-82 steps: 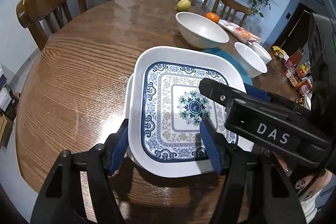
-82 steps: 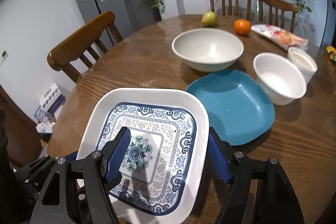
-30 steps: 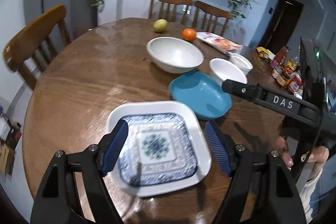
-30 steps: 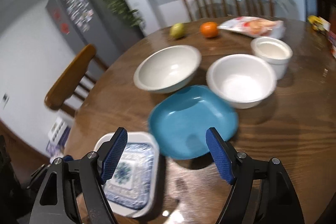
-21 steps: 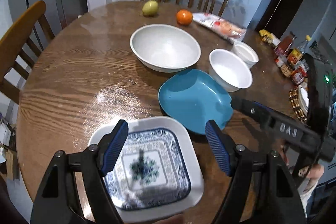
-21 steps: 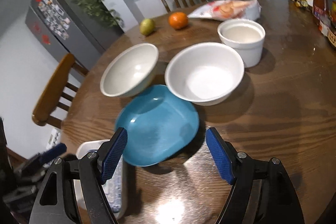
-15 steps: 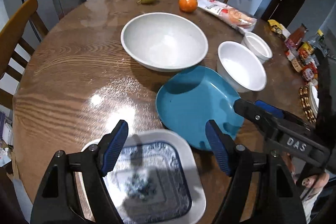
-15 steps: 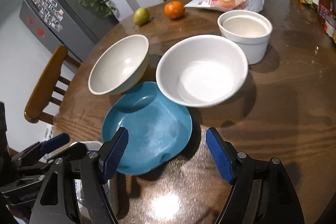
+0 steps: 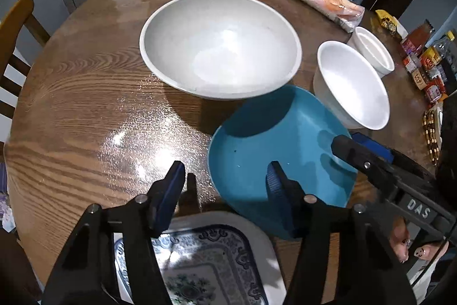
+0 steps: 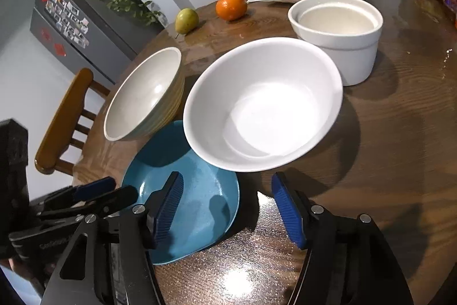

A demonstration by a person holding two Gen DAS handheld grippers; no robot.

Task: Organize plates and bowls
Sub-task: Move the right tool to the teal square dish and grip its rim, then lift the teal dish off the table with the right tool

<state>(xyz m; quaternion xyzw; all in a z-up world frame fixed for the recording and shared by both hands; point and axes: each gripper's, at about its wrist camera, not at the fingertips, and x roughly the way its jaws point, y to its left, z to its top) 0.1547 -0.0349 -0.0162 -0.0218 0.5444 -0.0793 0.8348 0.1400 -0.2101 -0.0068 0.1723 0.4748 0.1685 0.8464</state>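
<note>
Our left gripper [image 9: 225, 179] and right gripper [image 10: 225, 205] hang spread wide and empty over the teal square plate [image 9: 274, 145], its rims flanked by two white bowls [image 10: 262, 105], bare wooden table [image 9: 85, 110] leftward.

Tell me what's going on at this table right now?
A person is sorting dishes with two handheld grippers. Both the left gripper and right gripper are open and empty, straddling opposite edges of the blue plate on the wooden table. The patterned plate lies just below the left gripper. Three white bowls are not yet stacked.
</note>
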